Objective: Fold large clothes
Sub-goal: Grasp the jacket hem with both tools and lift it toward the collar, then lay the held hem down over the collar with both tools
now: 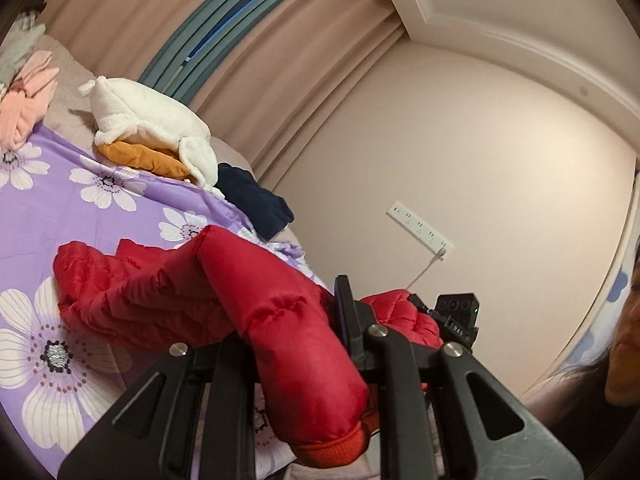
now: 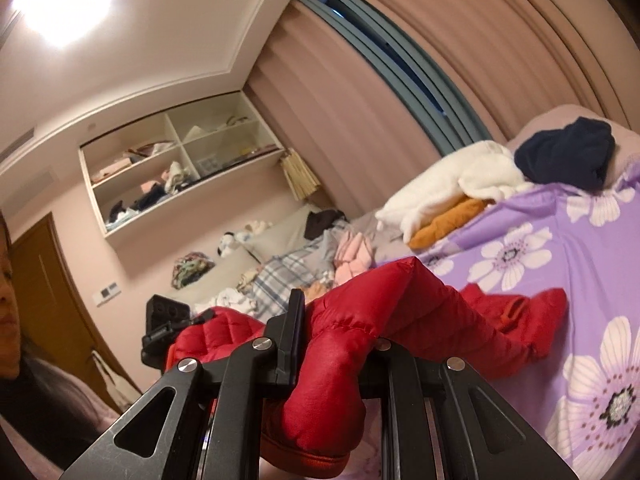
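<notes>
Left wrist: left tongs [image 1: 320,344] pinch a sleeve of the red jacket [image 1: 168,292] at lower centre, its body trailing left onto the purple bedspread [image 1: 60,200] | Right wrist: right tongs [image 2: 340,344] pinch the other sleeve at lower centre; jacket [image 2: 440,312] slopes right onto the bedspread [image 2: 560,264]; white fleece [image 2: 452,184] at upper right.

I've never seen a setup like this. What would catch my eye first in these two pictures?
Probably the bright red puffer jacket: each sleeve is pinched in a black handheld gripper, left gripper and right gripper, and lifted off the bed. Beneath lies a purple bedspread with big white flowers, with a white fleece garment piled at its far edge.
</notes>
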A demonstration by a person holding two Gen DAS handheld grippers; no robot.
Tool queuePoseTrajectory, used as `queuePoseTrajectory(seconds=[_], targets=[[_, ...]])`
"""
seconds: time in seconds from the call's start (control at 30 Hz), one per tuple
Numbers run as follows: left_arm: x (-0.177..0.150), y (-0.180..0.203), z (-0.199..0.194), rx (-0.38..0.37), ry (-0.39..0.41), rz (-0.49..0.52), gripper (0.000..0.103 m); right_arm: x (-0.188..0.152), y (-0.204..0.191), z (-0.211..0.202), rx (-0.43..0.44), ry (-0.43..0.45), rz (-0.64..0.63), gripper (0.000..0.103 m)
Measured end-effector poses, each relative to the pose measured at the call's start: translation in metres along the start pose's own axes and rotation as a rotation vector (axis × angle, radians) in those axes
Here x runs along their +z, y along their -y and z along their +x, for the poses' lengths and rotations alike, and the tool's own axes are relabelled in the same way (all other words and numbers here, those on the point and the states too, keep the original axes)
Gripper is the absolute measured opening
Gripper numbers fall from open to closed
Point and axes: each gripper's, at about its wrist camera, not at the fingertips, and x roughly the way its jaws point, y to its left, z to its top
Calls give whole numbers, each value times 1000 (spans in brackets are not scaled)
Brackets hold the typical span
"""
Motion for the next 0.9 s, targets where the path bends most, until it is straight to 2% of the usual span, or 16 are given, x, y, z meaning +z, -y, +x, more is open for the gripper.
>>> queuePoseTrajectory(seconds=[0.4, 0.67, 0.9], targets=[[-1, -59, 13, 113, -18, -182, 17, -1, 40, 32, -85, -47, 107, 18], [7, -87, 27, 162, -16, -236, 17, 10, 63, 50, -134, -57, 146, 18], [20, -127, 53, 232, -28, -298, 18, 13, 104, 77, -218, -88, 221, 18]])
